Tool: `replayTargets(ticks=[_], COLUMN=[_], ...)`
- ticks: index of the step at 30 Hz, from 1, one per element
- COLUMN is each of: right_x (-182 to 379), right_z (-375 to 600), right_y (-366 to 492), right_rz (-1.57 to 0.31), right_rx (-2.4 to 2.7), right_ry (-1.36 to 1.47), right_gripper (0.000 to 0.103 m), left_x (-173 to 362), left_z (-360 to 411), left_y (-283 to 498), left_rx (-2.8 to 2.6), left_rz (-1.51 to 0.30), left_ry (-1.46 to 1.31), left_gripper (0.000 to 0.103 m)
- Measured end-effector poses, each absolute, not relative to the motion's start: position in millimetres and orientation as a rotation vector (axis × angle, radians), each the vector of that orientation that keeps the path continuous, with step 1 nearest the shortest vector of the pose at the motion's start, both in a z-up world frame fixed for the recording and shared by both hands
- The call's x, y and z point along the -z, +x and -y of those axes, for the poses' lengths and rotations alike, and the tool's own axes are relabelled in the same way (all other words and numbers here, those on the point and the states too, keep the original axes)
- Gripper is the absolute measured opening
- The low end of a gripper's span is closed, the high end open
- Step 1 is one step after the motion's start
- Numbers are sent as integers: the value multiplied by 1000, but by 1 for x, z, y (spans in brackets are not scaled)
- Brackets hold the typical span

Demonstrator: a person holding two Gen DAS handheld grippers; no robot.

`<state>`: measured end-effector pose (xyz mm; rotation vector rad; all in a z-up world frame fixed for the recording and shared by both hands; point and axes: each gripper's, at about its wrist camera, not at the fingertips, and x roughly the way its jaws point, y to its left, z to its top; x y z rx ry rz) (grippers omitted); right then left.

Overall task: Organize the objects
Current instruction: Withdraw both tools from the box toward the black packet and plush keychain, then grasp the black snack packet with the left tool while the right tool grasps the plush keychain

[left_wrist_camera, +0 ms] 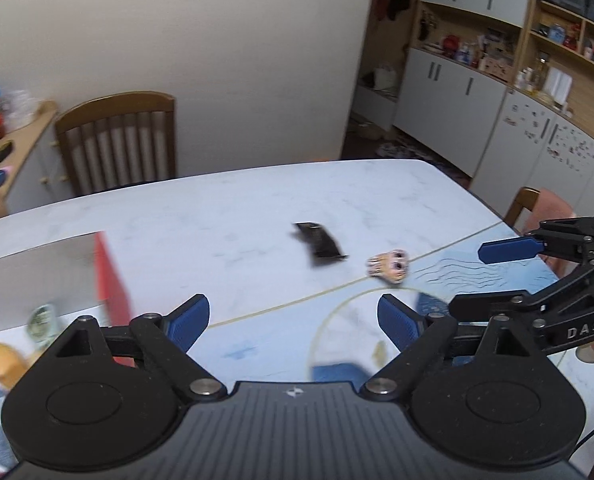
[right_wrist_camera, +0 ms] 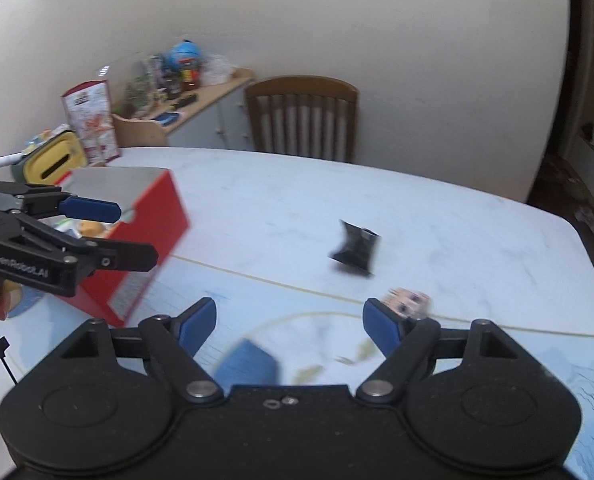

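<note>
Both grippers hung over the desk (left_wrist_camera: 225, 208) with jaws spread and nothing between them. The left gripper (left_wrist_camera: 295, 322) had the black packet (left_wrist_camera: 320, 243) ahead and slightly right, long axis slanting from far-left to near-right. The right gripper (right_wrist_camera: 289, 326) saw the same packet ahead-right, and the small pink figure (right_wrist_camera: 407, 302) lay just beyond its right finger, so the right hand was probably nearer to that one. Packet dark, crumpled and blurred. Red box (right_wrist_camera: 153, 232) stood left, already holding items.
</note>
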<state>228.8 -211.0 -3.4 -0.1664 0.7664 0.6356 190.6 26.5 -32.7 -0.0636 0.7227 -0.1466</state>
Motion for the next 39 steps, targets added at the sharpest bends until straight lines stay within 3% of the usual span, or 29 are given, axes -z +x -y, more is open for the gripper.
replayTargets(ticks=[2, 24, 39], right_x=[10, 75, 109], right_z=[225, 254, 235], right_y=[234, 318, 348], right_rz=[-770, -779, -799], right_rx=[-620, -629, -659], right_ry=[-172, -269, -289], right_gripper=[81, 80, 78], left_x=[38, 108, 156], left_z=[-11, 58, 61], left_y=[200, 356, 406], left_rx=[153, 57, 9], left_rz=[-722, -762, -821], left_ry=[-55, 21, 34], left_gripper=[103, 103, 103])
